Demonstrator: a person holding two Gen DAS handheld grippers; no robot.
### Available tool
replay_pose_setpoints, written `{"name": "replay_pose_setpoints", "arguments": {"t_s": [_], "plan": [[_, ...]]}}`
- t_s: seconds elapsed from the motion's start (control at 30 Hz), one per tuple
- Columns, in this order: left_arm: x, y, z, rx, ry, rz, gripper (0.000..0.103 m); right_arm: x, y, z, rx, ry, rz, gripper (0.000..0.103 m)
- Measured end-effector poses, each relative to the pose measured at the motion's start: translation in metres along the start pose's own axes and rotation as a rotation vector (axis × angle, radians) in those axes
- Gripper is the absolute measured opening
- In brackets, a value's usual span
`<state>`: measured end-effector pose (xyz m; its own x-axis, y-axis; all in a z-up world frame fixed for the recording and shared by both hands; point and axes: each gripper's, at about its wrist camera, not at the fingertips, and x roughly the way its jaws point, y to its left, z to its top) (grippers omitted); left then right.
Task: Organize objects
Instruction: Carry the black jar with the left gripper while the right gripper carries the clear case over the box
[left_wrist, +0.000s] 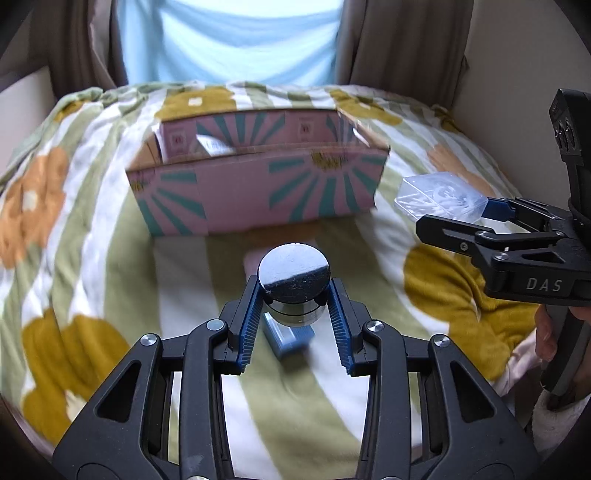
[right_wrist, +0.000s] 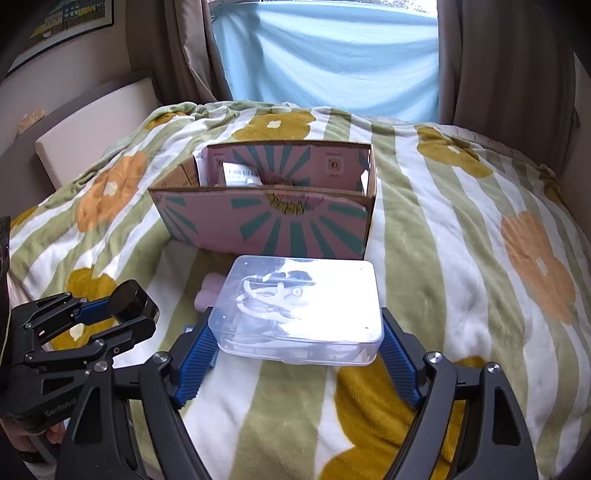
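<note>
My left gripper (left_wrist: 294, 295) is shut on a small round jar with a shiny black lid (left_wrist: 294, 273), held above the bed. The jar also shows at the left of the right wrist view (right_wrist: 131, 300). My right gripper (right_wrist: 297, 332) is shut on a clear plastic case (right_wrist: 301, 314) with white items inside; the case also shows in the left wrist view (left_wrist: 439, 197). A pink cardboard box with teal sunburst print (left_wrist: 258, 192) stands open on the bed ahead of both grippers (right_wrist: 273, 229). A small blue item (left_wrist: 290, 338) lies on the blanket under the jar.
A striped blanket with flower print (right_wrist: 461, 258) covers the bed. A pink soft item (right_wrist: 210, 291) lies in front of the box. A packet (right_wrist: 242, 177) sits inside the box. Curtains and a light blue sheet (right_wrist: 332, 59) hang behind. A white headboard (right_wrist: 92, 125) is at the left.
</note>
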<state>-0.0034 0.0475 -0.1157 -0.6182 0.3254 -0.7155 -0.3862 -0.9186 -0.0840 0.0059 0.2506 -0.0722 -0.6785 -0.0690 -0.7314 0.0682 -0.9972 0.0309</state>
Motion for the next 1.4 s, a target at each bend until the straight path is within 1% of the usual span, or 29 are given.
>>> {"name": "replay_pose_setpoints", "arguments": {"t_s": [0.1, 0.23, 0.47, 0.6, 0.67, 0.77, 0.9, 1.03, 1.1, 1.23, 1.4], "plan": [[-0.003, 0.010, 0.022, 0.022, -0.027, 0.007, 0.033, -0.003, 0.001, 0.021, 0.005, -0.022, 0.022, 0.079], [-0.002, 0.029, 0.058, 0.035, -0.053, 0.004, 0.033, -0.002, 0.003, 0.051, 0.017, -0.034, 0.081, 0.079], [0.009, 0.064, 0.125, 0.040, -0.068, 0.005, 0.033, 0.011, 0.007, 0.113, -0.008, -0.041, 0.097, 0.079], [0.025, 0.076, 0.159, 0.067, -0.045, 0.006, 0.033, 0.028, 0.005, 0.144, 0.002, -0.021, 0.118, 0.079], [0.038, 0.082, 0.173, 0.057, -0.017, -0.010, 0.033, 0.041, 0.003, 0.157, 0.008, 0.000, 0.117, 0.079], [0.063, 0.089, 0.189, 0.043, 0.038, -0.028, 0.033, 0.065, -0.001, 0.171, 0.033, 0.050, 0.140, 0.079], [0.098, 0.093, 0.200, 0.048, 0.114, -0.038, 0.033, 0.100, -0.007, 0.181, 0.053, 0.124, 0.133, 0.079], [0.131, 0.099, 0.202, 0.030, 0.188, -0.040, 0.033, 0.138, -0.016, 0.181, 0.097, 0.206, 0.130, 0.079], [0.146, 0.102, 0.201, 0.018, 0.220, -0.033, 0.033, 0.153, -0.020, 0.179, 0.109, 0.238, 0.114, 0.079], [0.164, 0.108, 0.195, 0.003, 0.262, -0.031, 0.033, 0.171, -0.019, 0.177, 0.074, 0.272, 0.083, 0.079], [0.175, 0.111, 0.190, -0.012, 0.295, -0.027, 0.033, 0.180, -0.017, 0.176, 0.065, 0.301, 0.083, 0.079]]}}
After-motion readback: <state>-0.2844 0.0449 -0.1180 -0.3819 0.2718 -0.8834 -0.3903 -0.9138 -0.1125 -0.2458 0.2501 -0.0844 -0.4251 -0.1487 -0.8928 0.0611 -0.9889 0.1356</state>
